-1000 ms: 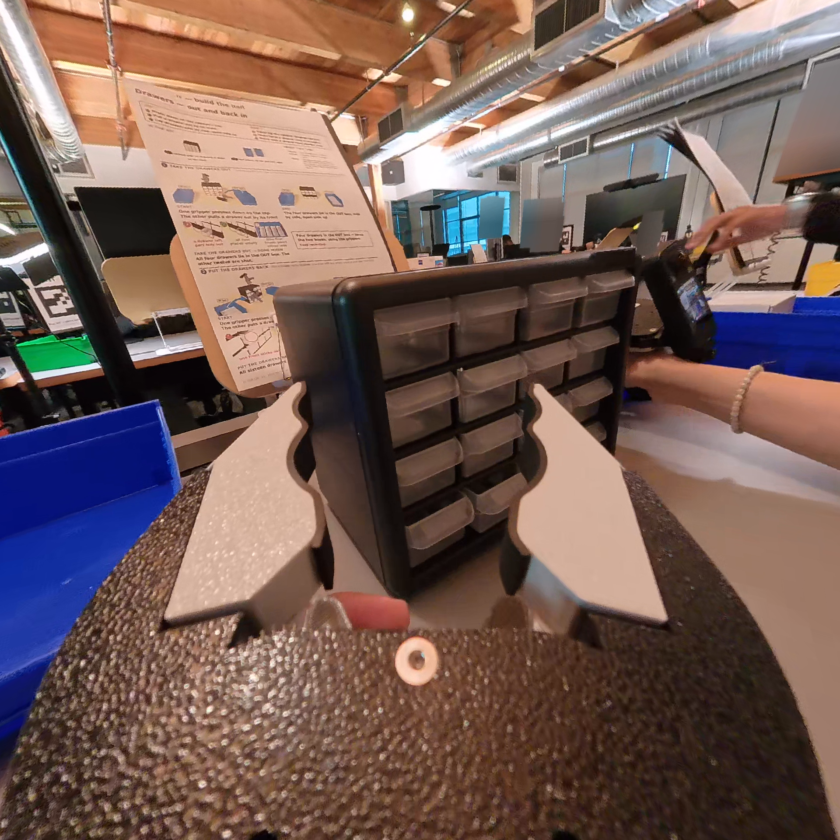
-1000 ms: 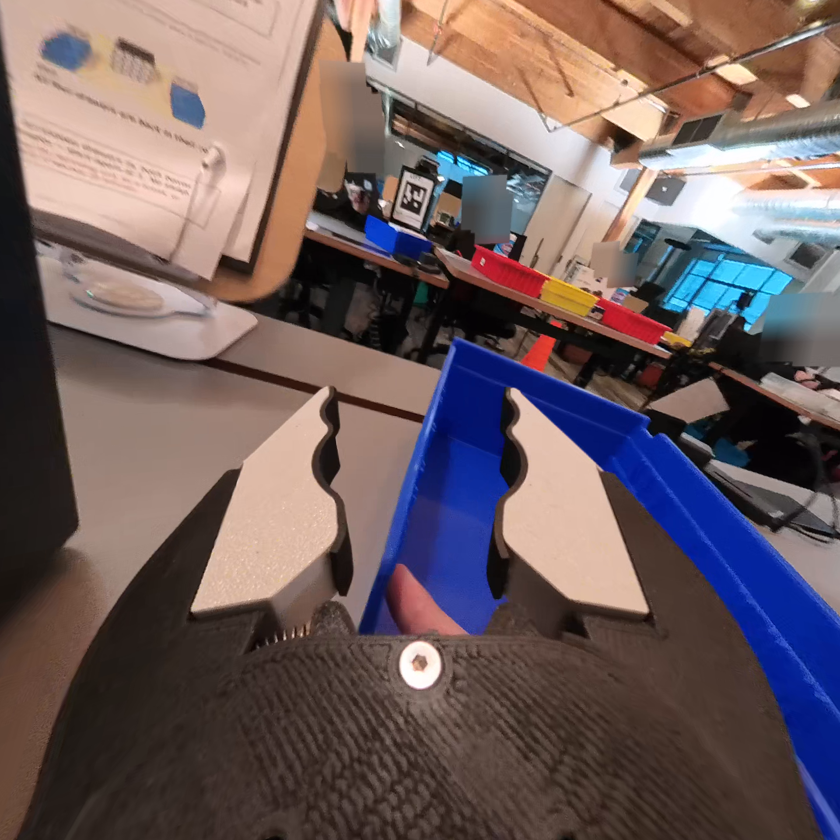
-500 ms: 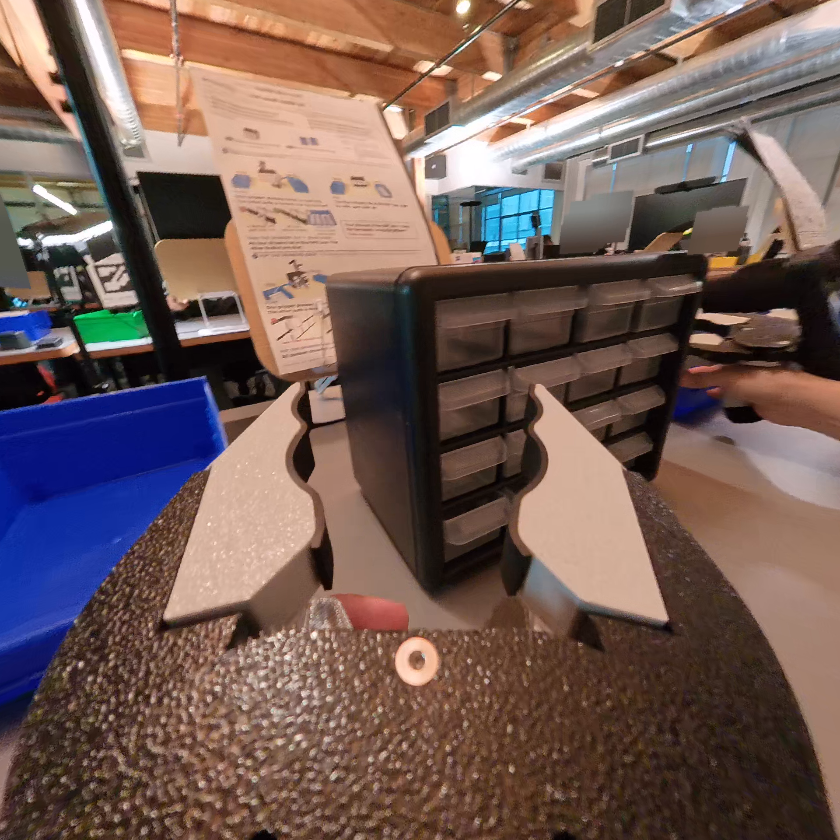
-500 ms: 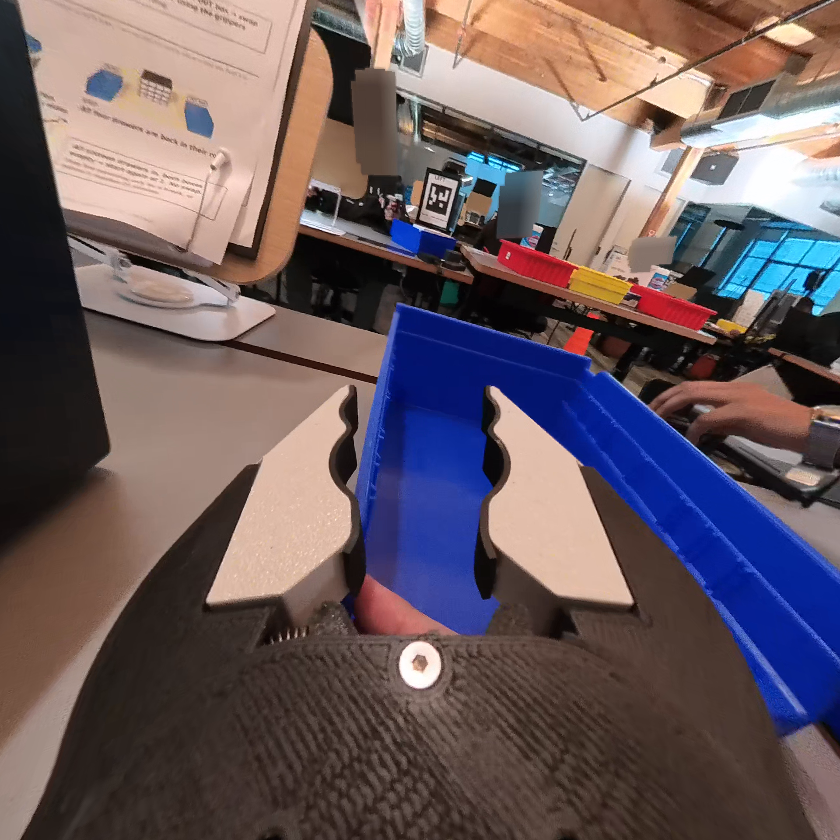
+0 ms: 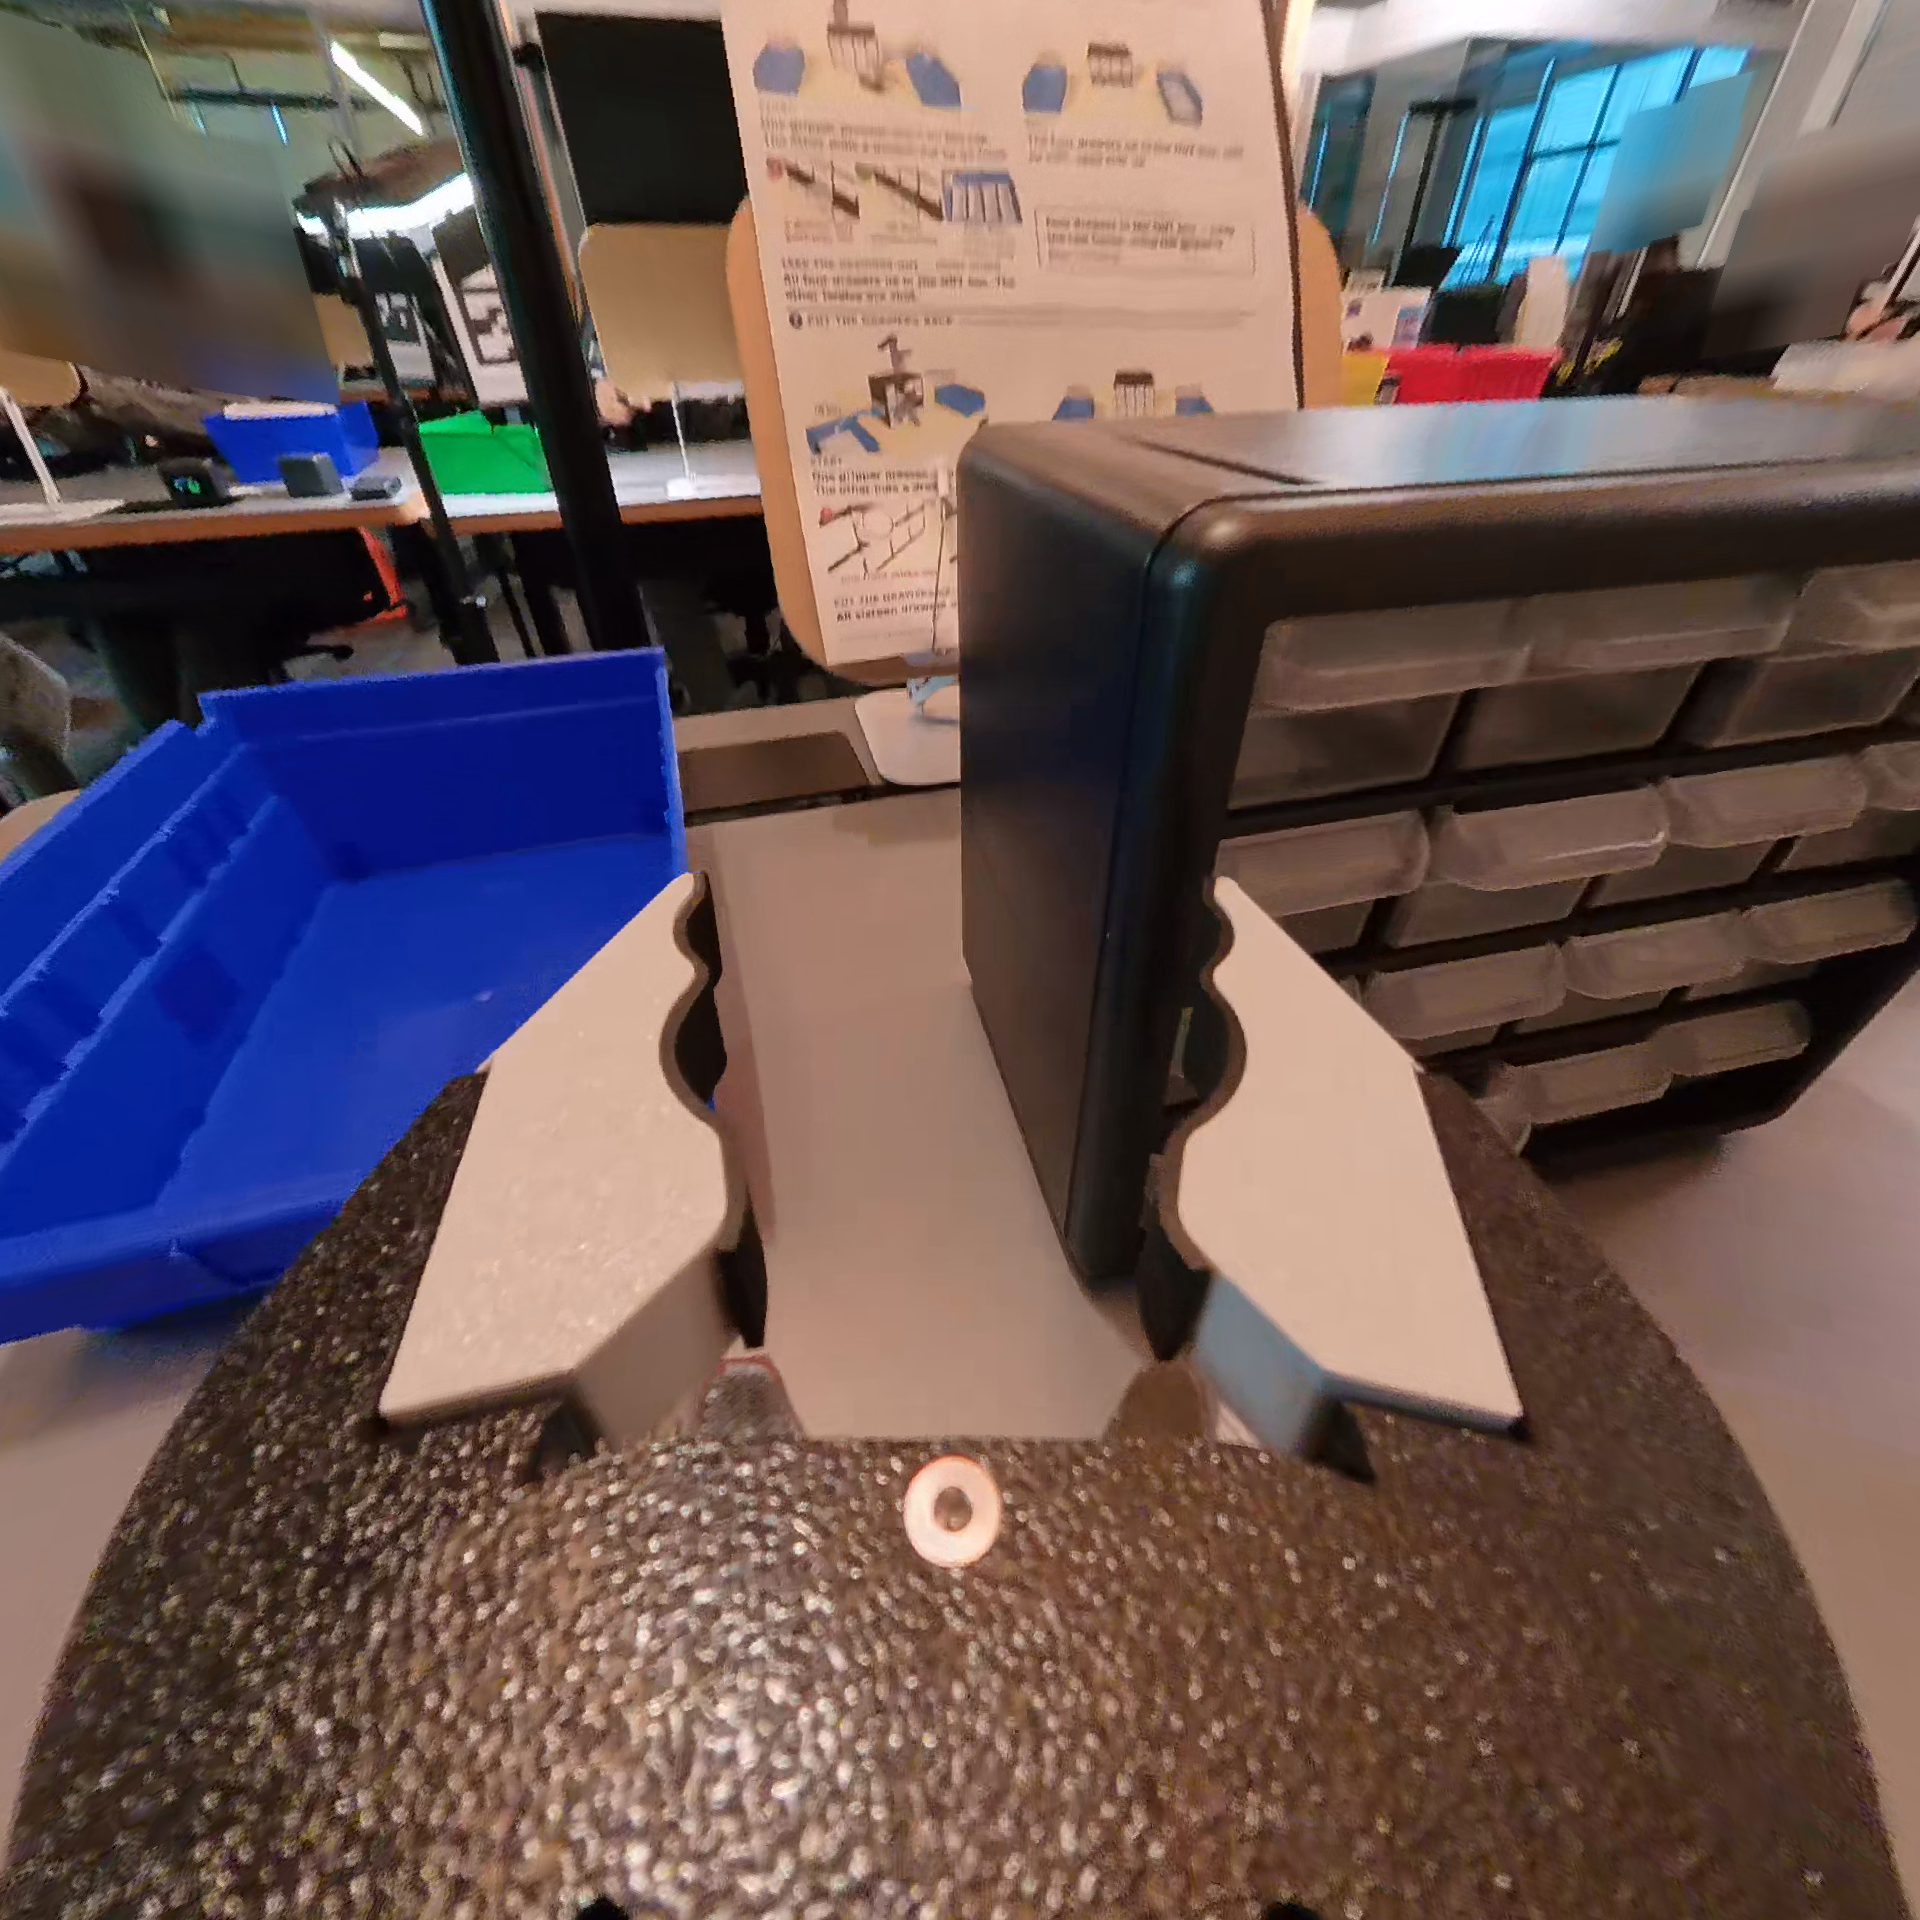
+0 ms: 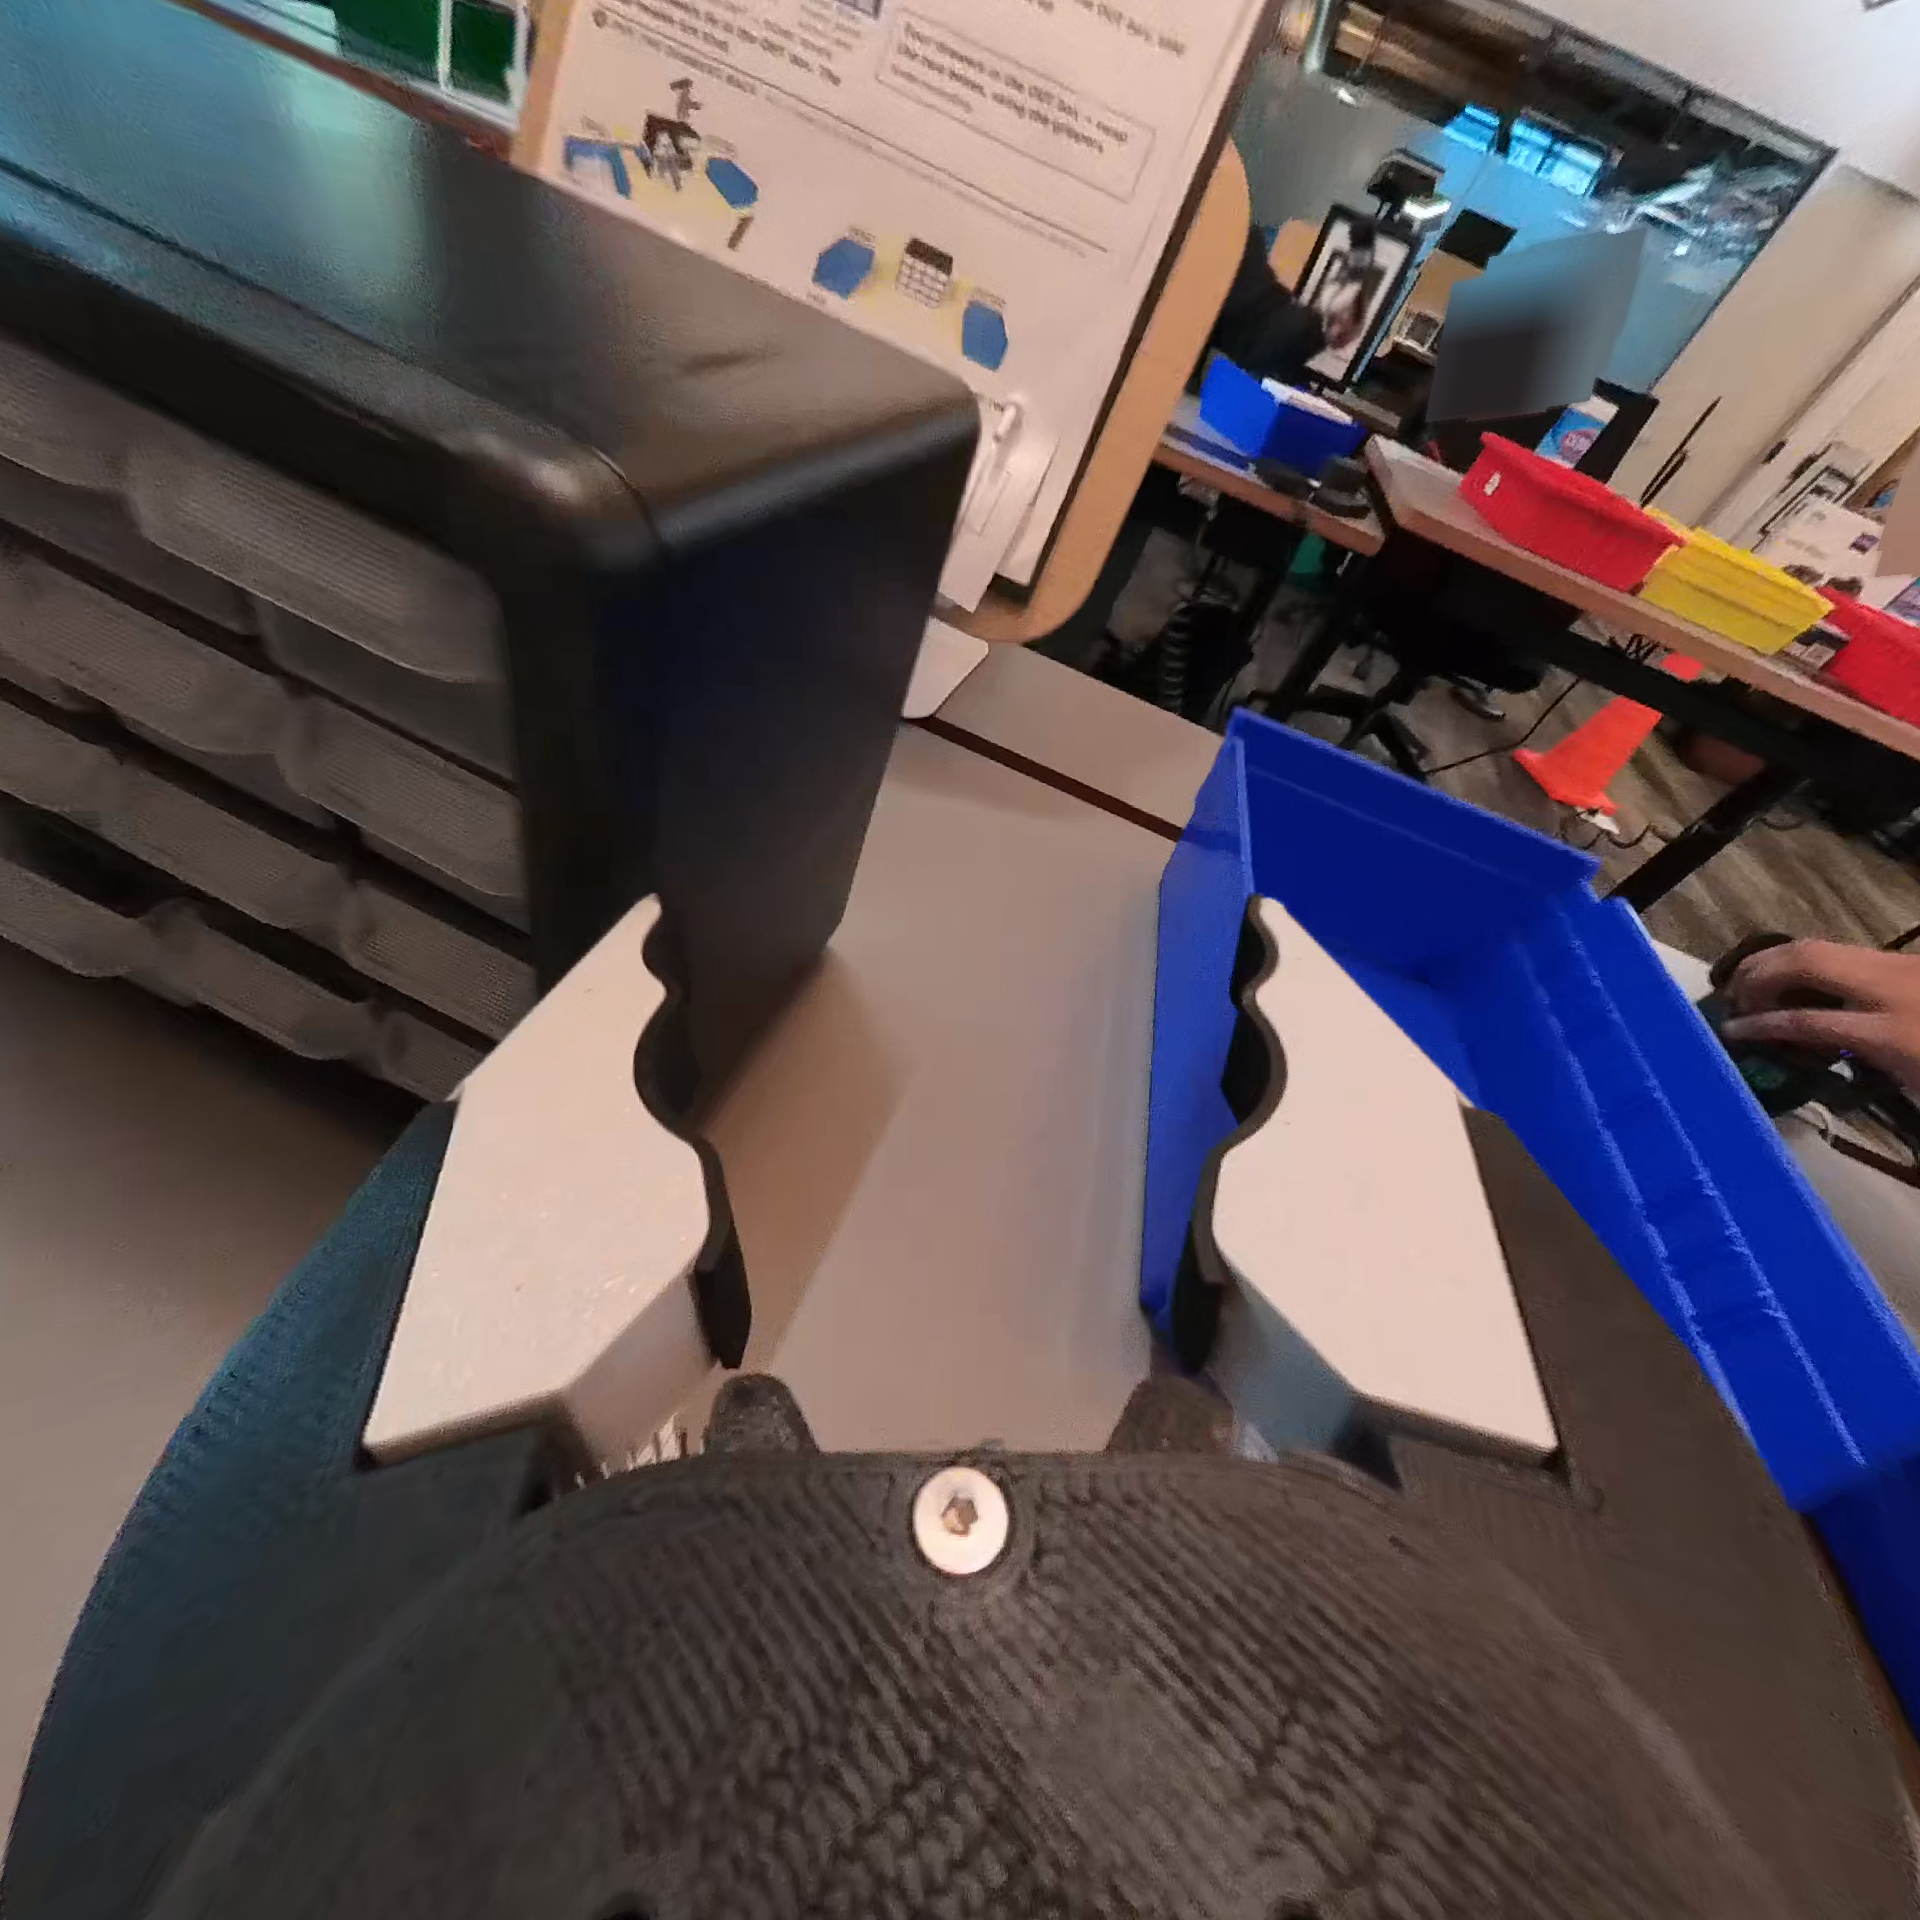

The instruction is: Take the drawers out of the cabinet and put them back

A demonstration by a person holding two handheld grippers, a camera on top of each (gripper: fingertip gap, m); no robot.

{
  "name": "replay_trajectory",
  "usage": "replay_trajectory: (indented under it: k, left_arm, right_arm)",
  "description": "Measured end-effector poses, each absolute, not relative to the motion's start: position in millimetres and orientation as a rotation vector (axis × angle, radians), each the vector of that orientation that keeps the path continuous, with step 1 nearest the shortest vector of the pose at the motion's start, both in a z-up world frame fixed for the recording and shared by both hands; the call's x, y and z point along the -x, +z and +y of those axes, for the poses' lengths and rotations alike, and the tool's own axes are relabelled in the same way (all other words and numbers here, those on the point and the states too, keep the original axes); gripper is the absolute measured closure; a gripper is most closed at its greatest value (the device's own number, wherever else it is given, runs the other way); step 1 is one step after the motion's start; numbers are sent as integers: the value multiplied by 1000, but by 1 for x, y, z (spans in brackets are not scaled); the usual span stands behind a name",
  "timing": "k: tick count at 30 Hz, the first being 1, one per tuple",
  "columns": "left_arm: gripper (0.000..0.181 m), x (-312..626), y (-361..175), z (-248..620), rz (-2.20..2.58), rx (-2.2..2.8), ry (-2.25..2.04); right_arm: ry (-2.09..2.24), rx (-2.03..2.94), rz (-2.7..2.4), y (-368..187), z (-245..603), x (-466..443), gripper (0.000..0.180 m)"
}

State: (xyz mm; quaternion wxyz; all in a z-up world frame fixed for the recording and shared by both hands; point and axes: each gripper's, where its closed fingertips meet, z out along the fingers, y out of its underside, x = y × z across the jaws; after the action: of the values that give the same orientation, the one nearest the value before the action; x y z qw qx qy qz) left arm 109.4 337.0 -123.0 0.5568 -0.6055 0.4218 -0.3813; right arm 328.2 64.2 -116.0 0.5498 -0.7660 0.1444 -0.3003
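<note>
Both tools had swung back toward the cabinet (image 5: 1455, 831), now at 2 o'clock of the spread, empty left tool (image 5: 956, 1081) and 10 o'clock of the spread right tool (image 6: 956, 1091), drawers (image 5: 1548, 847) all in, so pulling could begin.

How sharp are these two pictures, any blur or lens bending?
Left wrist view: the black drawer cabinet and blue plastic bin are softly motion-blurred, while the left gripper stays crisp. Right wrist view: the cabinet's clear drawers smear, and wide-angle distortion bows the blue bin.
</note>
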Motion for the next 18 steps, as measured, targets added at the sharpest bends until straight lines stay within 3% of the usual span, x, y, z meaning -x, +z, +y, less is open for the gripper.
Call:
replay_trajectory:
  k: [3,8,15,17,18]
  left_arm:
    - [97,-112,-129,333,1022,1481,-857]
    - [104,-111,-137,323,1087,1507,-772]
    - [115,-114,-146,307,1177,1490,-722]
    - [118,-115,-148,303,1195,1479,-702]
    - [119,-115,-149,301,1206,1470,-689]
  right_arm:
    - [-775,1755,319,-91,67,-314,97]
    - [-897,1691,258,-44,56,-303,90]
    - [-727,1612,29,-1,88,-262,111]
    - [-710,1691,-117,-1,106,-252,128]
    - [-693,1740,-214,-1,115,-247,149]
